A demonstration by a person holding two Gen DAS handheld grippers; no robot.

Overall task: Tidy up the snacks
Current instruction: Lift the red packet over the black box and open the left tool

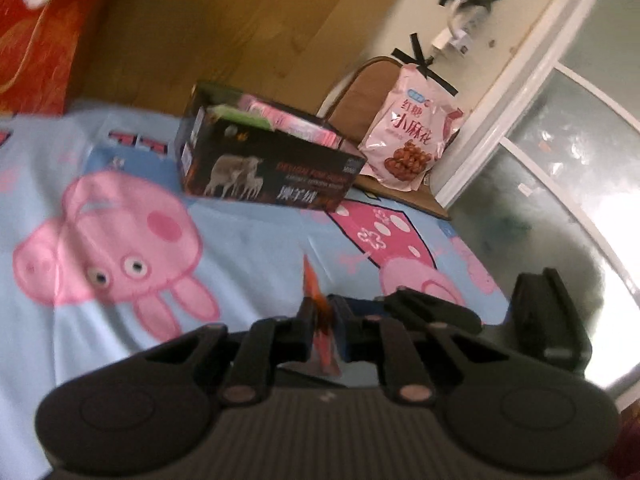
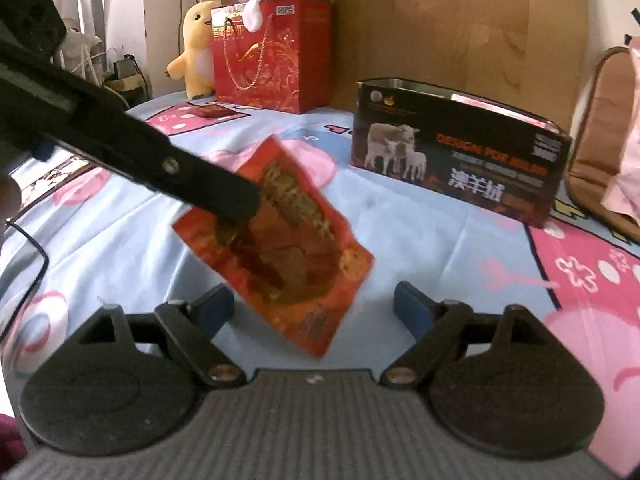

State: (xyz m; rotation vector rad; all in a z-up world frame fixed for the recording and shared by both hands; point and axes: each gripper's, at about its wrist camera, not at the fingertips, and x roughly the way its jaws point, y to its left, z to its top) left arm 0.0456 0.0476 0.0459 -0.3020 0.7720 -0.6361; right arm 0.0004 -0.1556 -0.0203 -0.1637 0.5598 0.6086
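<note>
Right wrist view: my left gripper [image 2: 236, 204] clamps the red snack packet [image 2: 280, 248]; my right gripper [image 2: 314, 308] stands released beneath it, black box [image 2: 460, 152] far right.

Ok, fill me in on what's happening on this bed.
A person is sorting snacks with two handheld grippers. The left gripper has its jaws shut on a red snack packet, held above the cartoon-pig bedsheet. The right gripper is open and holds nothing. The dark box ahead already contains pink packets.
</note>
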